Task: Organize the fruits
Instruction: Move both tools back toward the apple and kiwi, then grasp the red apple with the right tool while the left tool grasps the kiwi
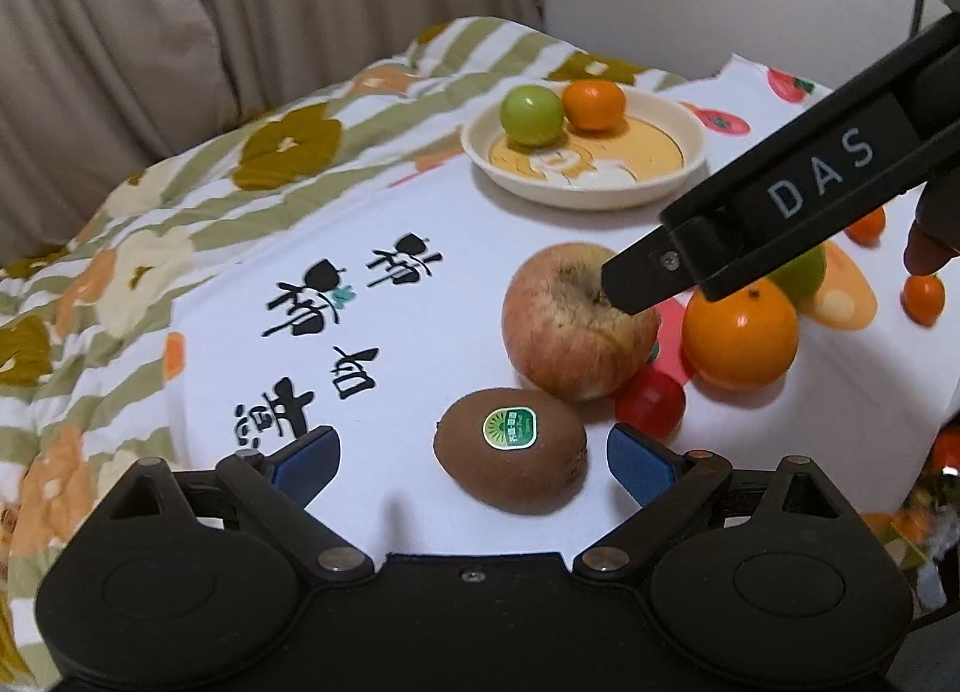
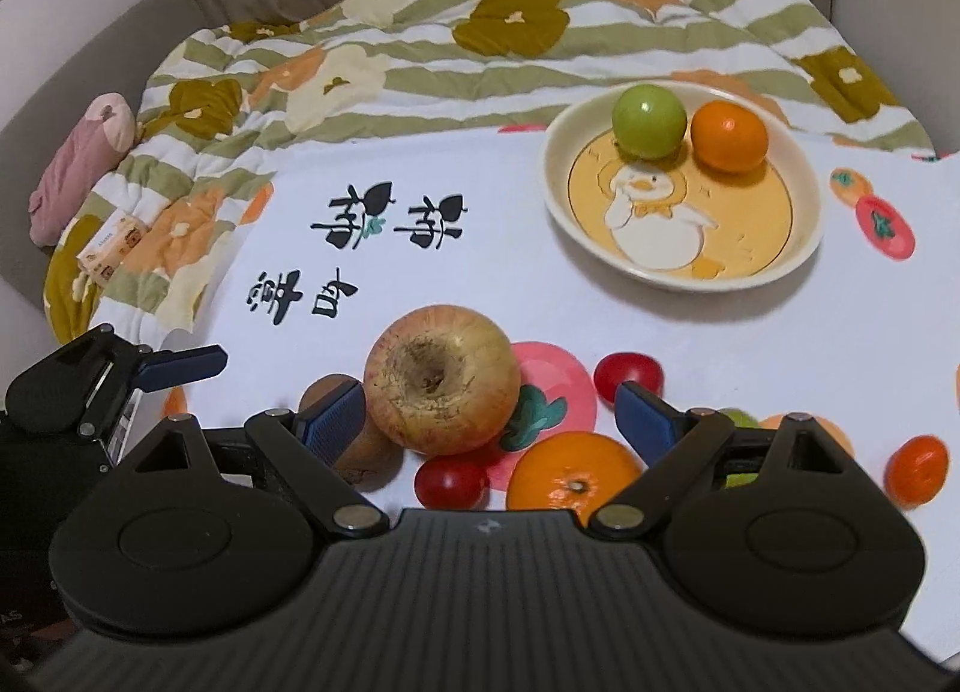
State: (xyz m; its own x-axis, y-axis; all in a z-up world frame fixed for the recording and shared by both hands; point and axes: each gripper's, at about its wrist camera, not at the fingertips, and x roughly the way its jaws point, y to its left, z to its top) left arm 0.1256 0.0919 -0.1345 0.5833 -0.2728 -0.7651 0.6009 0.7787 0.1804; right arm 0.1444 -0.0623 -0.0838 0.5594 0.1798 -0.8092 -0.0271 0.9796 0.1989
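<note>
A cream duck plate [image 1: 654, 176] [image 2: 558, 200] holds a green fruit [image 1: 532, 115] [image 2: 648, 120] and a small orange [image 1: 594, 104] [image 2: 728, 135]. On the white cloth lie a red-yellow apple [image 1: 570, 326] [image 2: 441, 377], a kiwi [image 1: 510, 455] [image 2: 318, 389], a large orange [image 1: 739, 335] [image 2: 570, 476] and cherry tomatoes [image 1: 650, 404] [image 2: 628, 373]. My left gripper [image 1: 474, 458] is open around the kiwi. My right gripper [image 2: 489, 413] is open above the apple, its left finger [image 2: 333, 419] between apple and kiwi; it also shows in the left wrist view [image 1: 636, 278].
A flowered quilt [image 2: 510, 20] covers the bed behind the cloth. A pink bundle [image 2: 78, 164] and a tissue pack [image 2: 111, 248] lie at the left. More small fruit, a tangerine [image 2: 917, 473] and a green one [image 1: 801, 272], sit at the right. Curtains hang behind.
</note>
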